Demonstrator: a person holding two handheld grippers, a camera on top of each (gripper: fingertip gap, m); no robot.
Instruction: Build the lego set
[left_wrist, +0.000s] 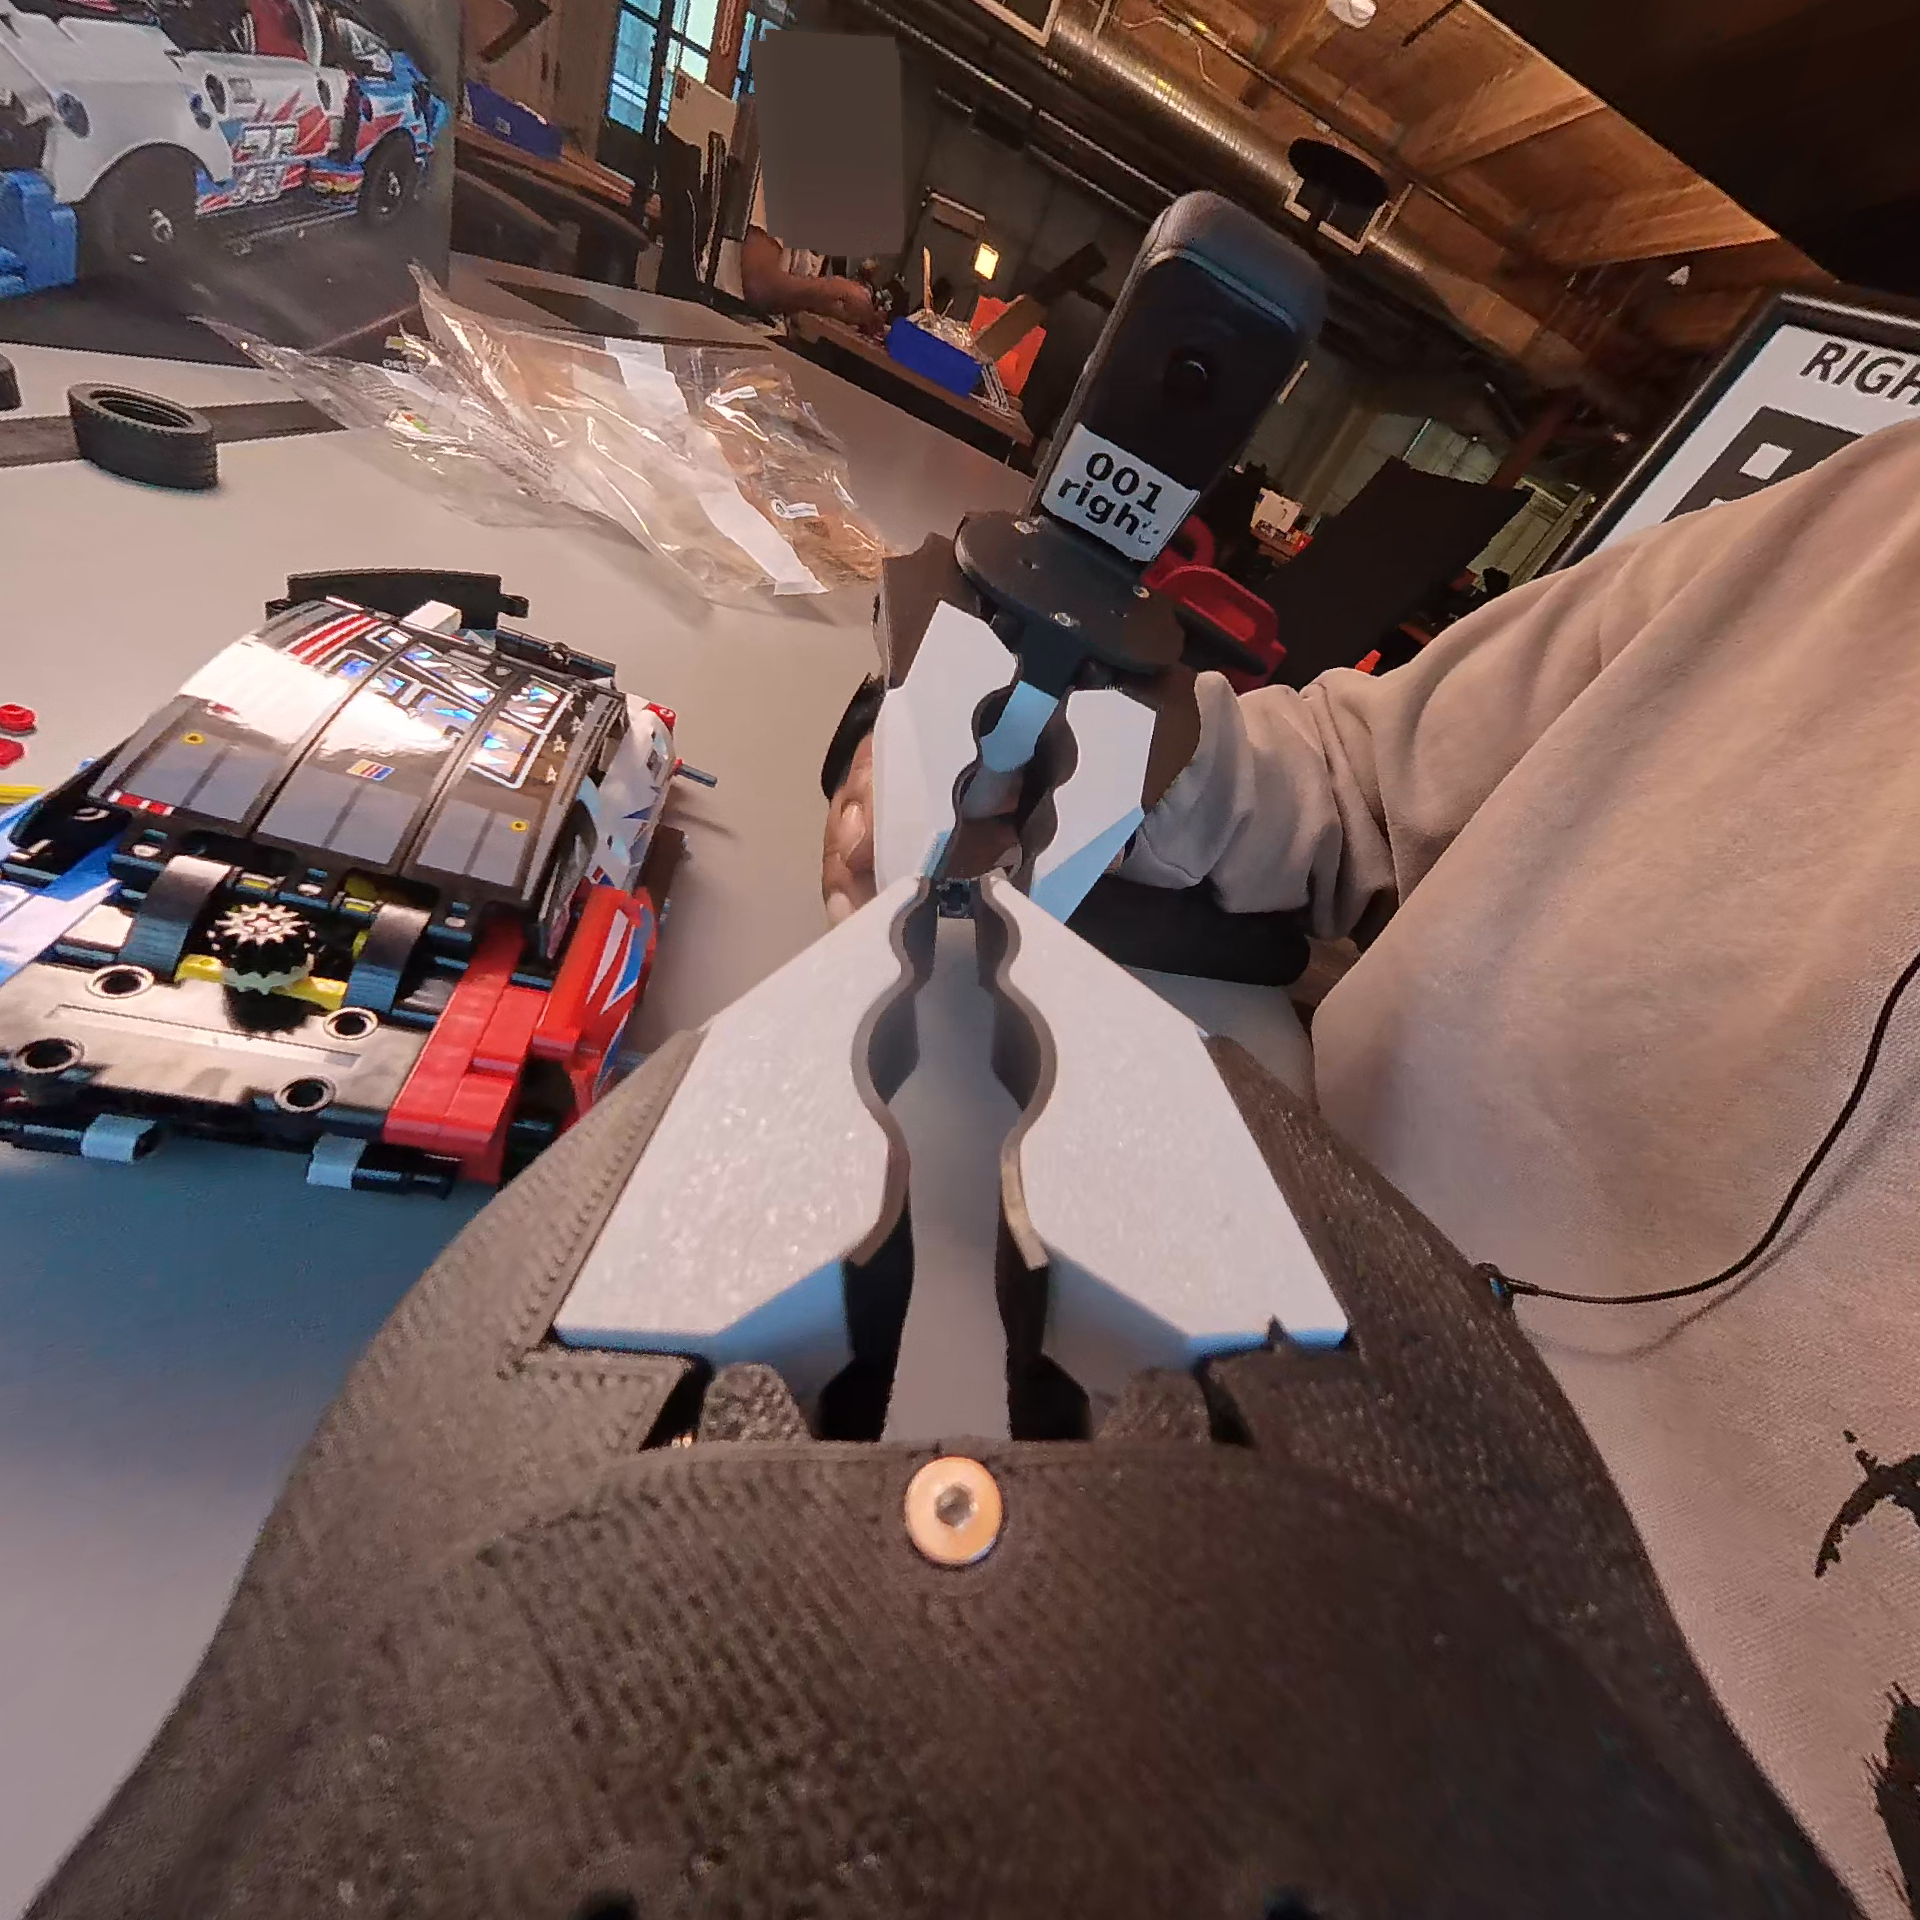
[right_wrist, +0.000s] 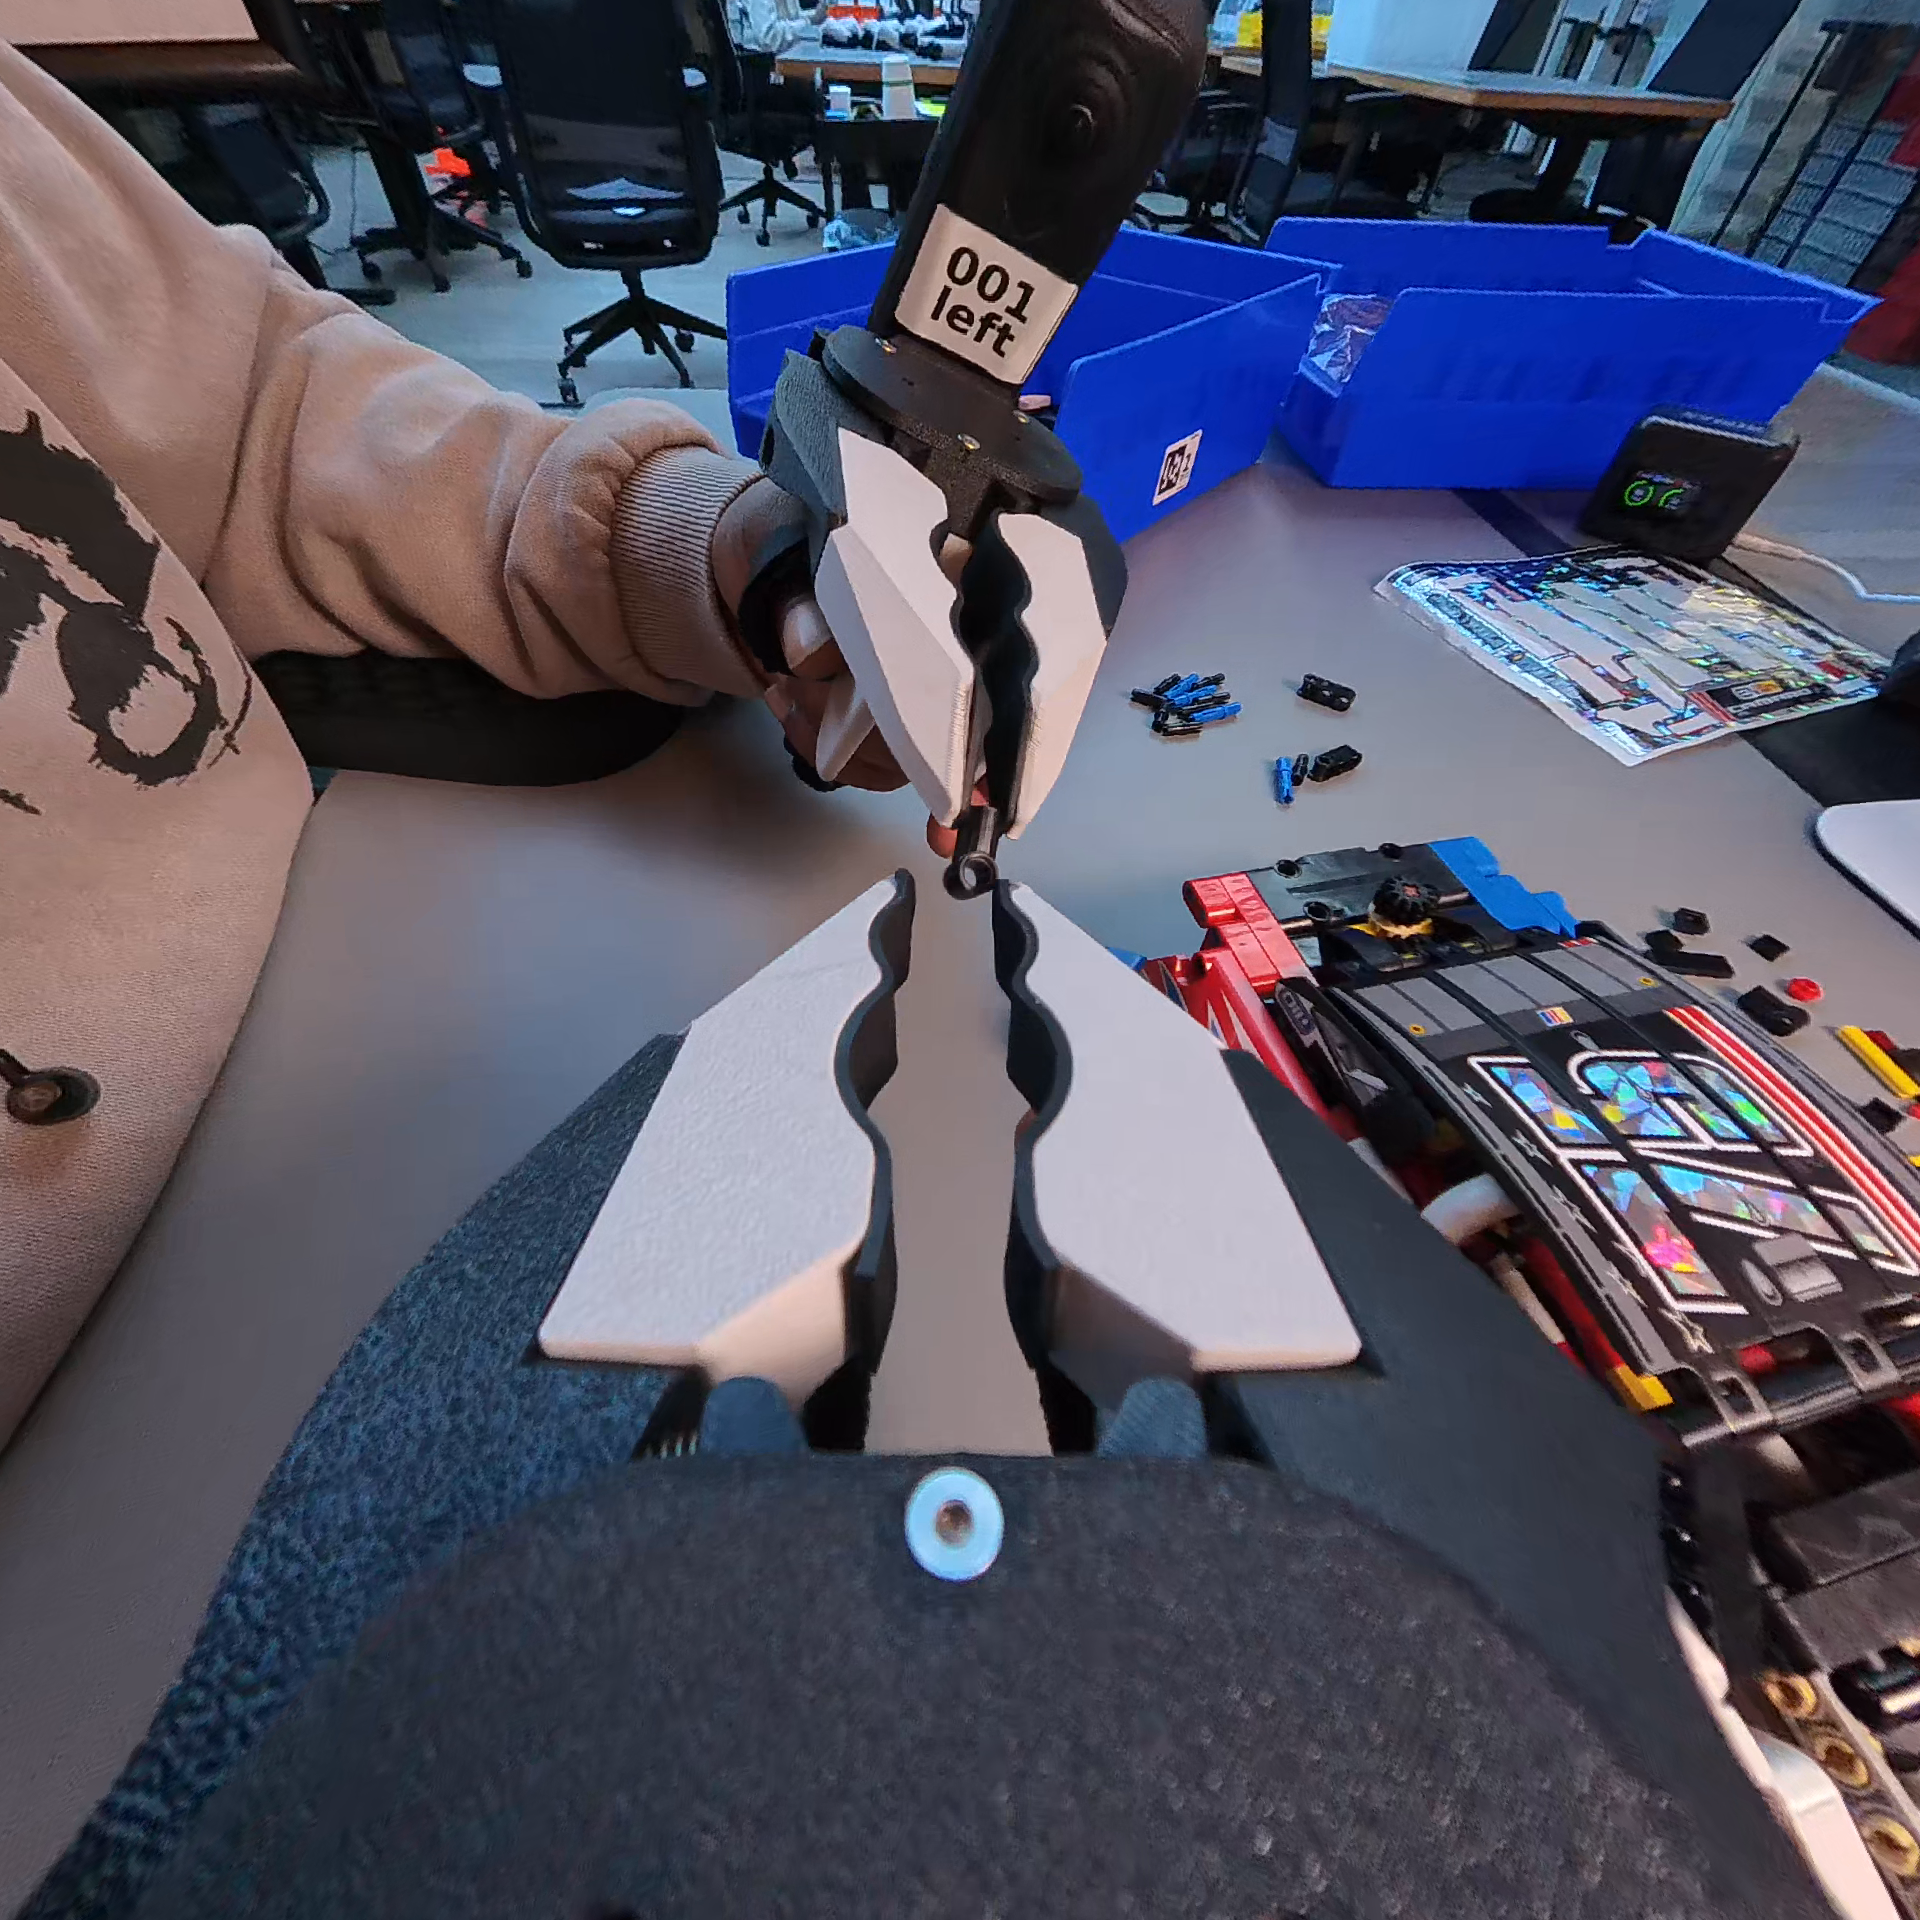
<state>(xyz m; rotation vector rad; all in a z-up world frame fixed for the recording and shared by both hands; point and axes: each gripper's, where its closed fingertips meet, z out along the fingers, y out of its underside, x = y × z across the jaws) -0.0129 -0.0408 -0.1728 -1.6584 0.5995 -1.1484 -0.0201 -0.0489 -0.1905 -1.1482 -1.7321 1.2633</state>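
One lego car (right_wrist: 1621, 1174) sits at four o'clock, one sticker sheet (right_wrist: 1631, 644) at two, two blue bins (right_wrist: 1174, 374) at one (the second behind), one loose tyre (left_wrist: 143, 434) at ten, and two tools: left tool (right_wrist: 982, 821), right tool (right_wrist: 951, 894).

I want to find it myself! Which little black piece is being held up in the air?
Start at the big lego car on the grey table. Look beside its red end, where the two tools meet tip to tip. The small black connector is pinched in the left tool; unlike the loose black and blue pins, it's off the table.
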